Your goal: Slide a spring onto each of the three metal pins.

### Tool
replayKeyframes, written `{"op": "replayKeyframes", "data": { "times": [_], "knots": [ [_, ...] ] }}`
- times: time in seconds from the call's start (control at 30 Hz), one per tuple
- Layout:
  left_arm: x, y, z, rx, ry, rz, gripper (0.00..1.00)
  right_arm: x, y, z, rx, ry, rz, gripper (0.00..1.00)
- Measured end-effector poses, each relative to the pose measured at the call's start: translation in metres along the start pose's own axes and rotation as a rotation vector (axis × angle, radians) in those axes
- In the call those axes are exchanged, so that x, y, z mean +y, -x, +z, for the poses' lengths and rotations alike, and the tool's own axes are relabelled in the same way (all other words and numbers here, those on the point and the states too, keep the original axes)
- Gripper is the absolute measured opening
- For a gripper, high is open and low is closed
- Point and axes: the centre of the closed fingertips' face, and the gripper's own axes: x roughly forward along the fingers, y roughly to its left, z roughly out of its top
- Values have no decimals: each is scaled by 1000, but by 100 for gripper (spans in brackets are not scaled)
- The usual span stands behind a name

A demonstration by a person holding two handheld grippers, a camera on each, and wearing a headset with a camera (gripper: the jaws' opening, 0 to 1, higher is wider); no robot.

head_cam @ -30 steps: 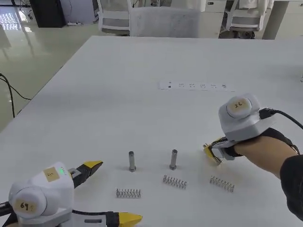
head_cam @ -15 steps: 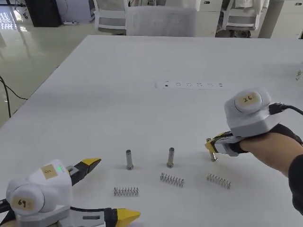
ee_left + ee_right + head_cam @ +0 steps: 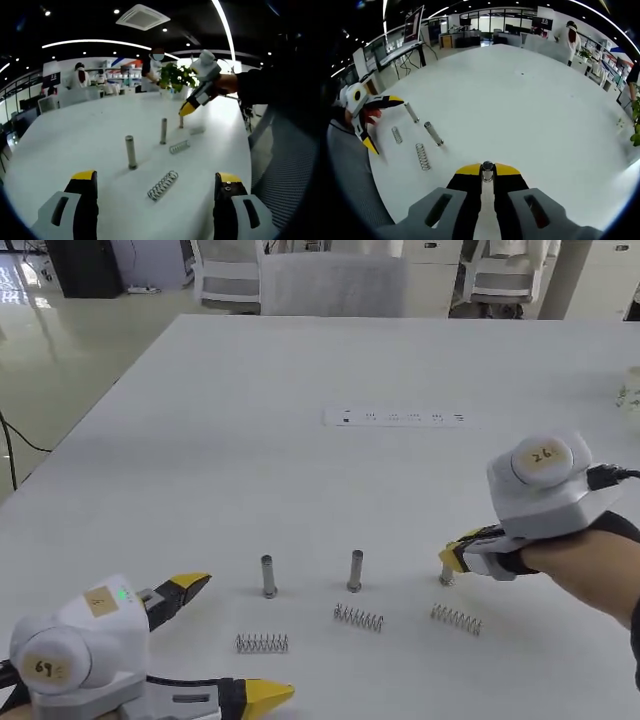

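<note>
no spring (image 3: 358,618) is slid on yet, all three are left on the table (image 3: 300,480). right tool (image 3: 487,175) is pinched on one pin (image 3: 446,578), left tool (image 3: 156,176) is held spread.

Three metal pins: the middle pin (image 3: 355,570), a left pin (image 3: 268,575) and a right pin (image 3: 446,577) on either side of it. Three springs: one (image 3: 358,618) just in front of the middle pin, one (image 3: 262,643) front-left, one (image 3: 456,619) front-right. Two grippers: the left gripper (image 3: 250,636) front-left of the middle pin, the right gripper (image 3: 450,558) to its right. One power strip (image 3: 395,418) well behind it.
</note>
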Motion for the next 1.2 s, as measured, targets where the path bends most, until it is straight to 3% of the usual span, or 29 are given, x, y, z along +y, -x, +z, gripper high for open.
{"op": "replayKeyframes", "data": {
  "times": [0.87, 1.2],
  "knots": [
    [-1, 0, 1, 4, -2, 1, 93, 2, 2, -5, -20, 20, 14, 6],
    [-1, 1, 2, 4, -4, -1, 93, 0, 5, -5, -35, 31, 16, 14]
  ]
}}
